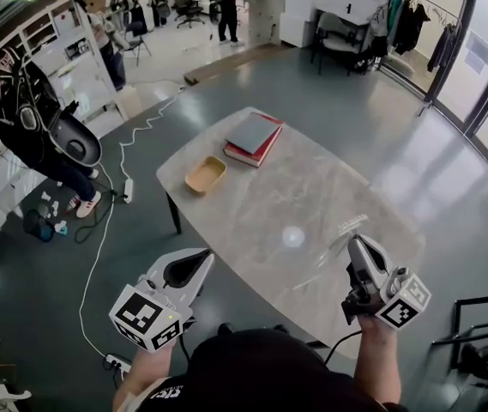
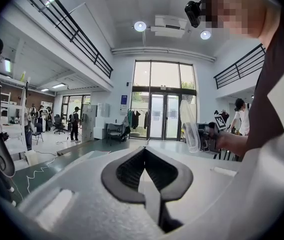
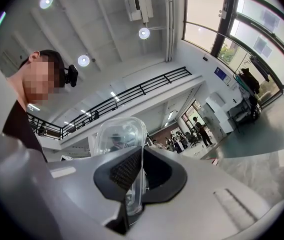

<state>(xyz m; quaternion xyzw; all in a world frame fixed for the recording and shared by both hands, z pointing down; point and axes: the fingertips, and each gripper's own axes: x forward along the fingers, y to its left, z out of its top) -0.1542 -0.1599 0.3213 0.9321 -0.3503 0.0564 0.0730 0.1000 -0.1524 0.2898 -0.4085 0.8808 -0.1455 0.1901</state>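
Note:
My right gripper is shut on a clear plastic container that stands up between its jaws, above the near right part of the marble table. The left gripper view shows the same clear container held up at the right. My left gripper hangs off the table's near left edge, its jaws closed together with nothing between them. A tan oval tray lies on the table's far left, next to a stack of books with a grey one on top.
A person stands on the floor at the far left, near white shelves. A white cable and power strip run along the floor left of the table. A dark chair frame stands at the right. Glass doors line the far right.

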